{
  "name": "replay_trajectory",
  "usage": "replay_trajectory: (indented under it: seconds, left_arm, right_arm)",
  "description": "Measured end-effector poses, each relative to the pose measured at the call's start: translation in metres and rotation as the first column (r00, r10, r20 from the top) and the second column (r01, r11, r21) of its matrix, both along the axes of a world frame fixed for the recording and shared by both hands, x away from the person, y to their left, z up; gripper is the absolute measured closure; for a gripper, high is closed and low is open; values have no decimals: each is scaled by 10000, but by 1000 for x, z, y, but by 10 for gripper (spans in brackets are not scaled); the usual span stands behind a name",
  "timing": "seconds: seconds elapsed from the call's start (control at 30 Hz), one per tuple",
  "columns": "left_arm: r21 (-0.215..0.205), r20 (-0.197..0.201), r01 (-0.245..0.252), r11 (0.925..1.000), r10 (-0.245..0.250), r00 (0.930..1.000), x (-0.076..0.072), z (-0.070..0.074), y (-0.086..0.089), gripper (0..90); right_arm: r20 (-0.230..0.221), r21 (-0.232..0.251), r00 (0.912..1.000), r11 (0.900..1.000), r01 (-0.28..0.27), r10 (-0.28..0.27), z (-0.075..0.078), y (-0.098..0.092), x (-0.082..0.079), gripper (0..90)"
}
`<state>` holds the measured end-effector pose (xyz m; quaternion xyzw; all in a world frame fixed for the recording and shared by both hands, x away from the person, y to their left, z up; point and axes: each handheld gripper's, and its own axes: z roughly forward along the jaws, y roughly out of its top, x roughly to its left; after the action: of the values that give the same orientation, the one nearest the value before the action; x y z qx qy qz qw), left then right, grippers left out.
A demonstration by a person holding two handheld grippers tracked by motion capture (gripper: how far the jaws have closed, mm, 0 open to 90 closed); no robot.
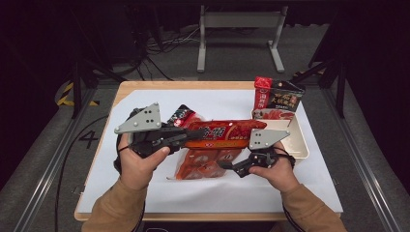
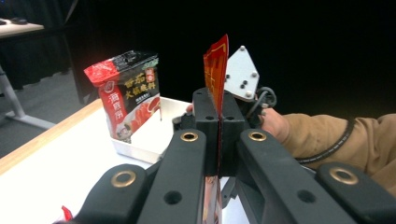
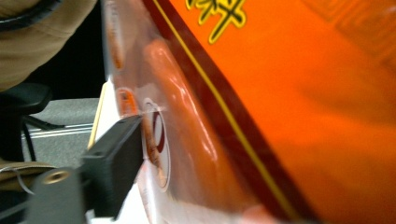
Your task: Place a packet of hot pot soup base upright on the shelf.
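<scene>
A red and orange sausage packet (image 1: 227, 133) hangs over the middle of the table, with sausages showing through its clear lower part (image 1: 203, 162). My left gripper (image 1: 193, 133) is shut on the packet's left end. In the left gripper view the two jaws (image 2: 218, 116) meet on the thin red edge (image 2: 216, 65), which stands up between them. My right gripper (image 1: 225, 164) is at the packet's lower right side. In the right gripper view the packet (image 3: 280, 93) lies between the jaws. One black pad (image 3: 114, 158) sits beside its clear film; the other pad is hidden behind the packet.
A black and red seasoning pouch (image 1: 278, 99) (image 2: 128, 93) stands at the far end of a white tray (image 1: 300, 140) (image 2: 140, 149) on the right. Another dark red pouch (image 1: 181, 116) lies behind the packet. White paper (image 1: 121, 183) covers the wooden table.
</scene>
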<state>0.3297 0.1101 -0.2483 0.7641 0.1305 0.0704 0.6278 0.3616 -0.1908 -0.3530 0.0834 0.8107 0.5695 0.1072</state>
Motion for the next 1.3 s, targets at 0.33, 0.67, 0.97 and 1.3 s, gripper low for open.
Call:
replay_trajectory:
  seconds: [0.33, 0.67, 0.97, 1.3]
  left_arm:
    - [-109, -124, -18, 9999, 16, 9999, 3, -4, 1, 900]
    - [-103, -181, -88, 9999, 86, 9998, 4, -6, 2, 900]
    - [108, -285, -125, 9999, 128, 9995, 8, -7, 5, 893]
    - [206, -330, -1051, 9942, 1058, 9938, 10, -12, 14, 439]
  right_arm:
    - [126, -684, 9981, 9959, -585, 595, 5, 2, -8, 686]
    - [-154, -865, 9985, 9948, -541, 530, 8, 1, -11, 699]
    - [-85, -1183, 9992, 9921, -408, 400, 16, -3, -14, 703]
    - [-249, -1448, 9997, 9894, -58, 22, 28, -14, -13, 704]
